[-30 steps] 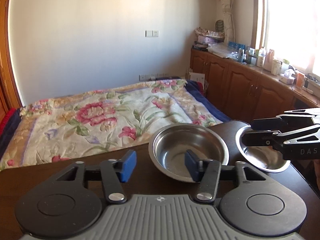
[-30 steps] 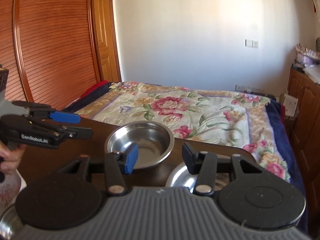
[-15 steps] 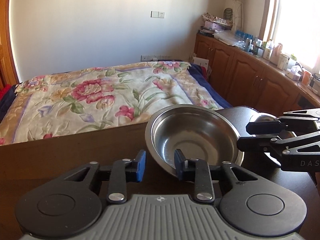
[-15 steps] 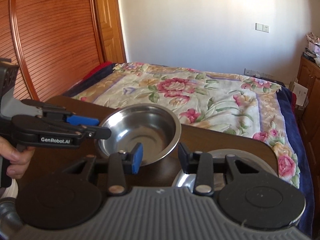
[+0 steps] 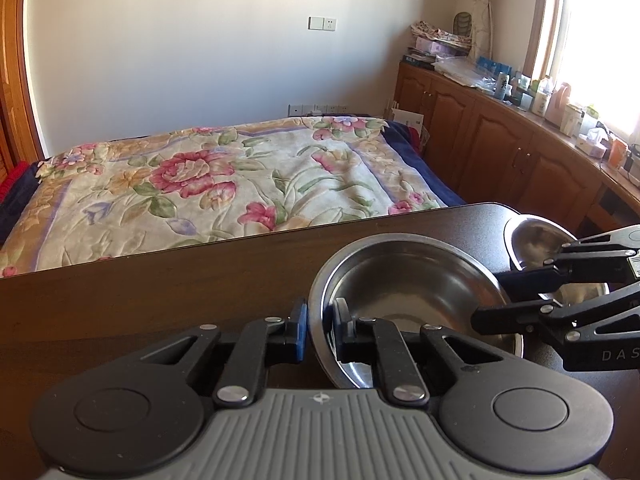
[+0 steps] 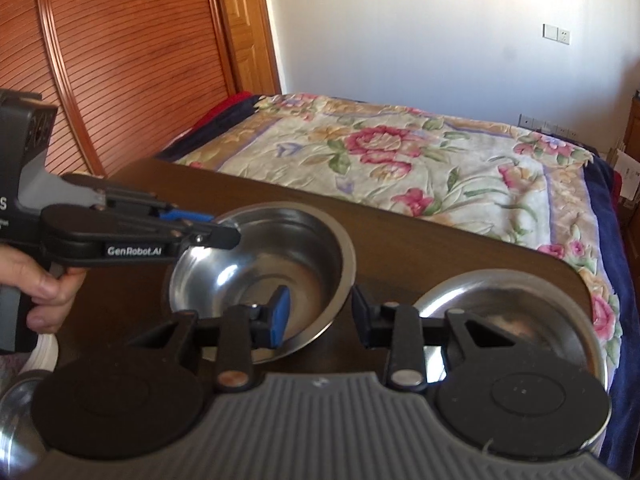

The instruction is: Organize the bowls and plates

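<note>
Your left gripper (image 5: 320,332) pinches the near-left rim of the steel bowl (image 5: 416,296) on the dark table (image 5: 160,304). Your right gripper (image 6: 318,314) straddles its right rim, jaws spread. Right of it sits a steel plate (image 6: 520,304).

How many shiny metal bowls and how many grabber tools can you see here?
Metal bowls: 2, the deep bowl and the shallow bowl
Grabbers: 2, the left gripper and the right gripper
Total: 4
The shiny rim at the lower-left edge is too cropped to count.
</note>
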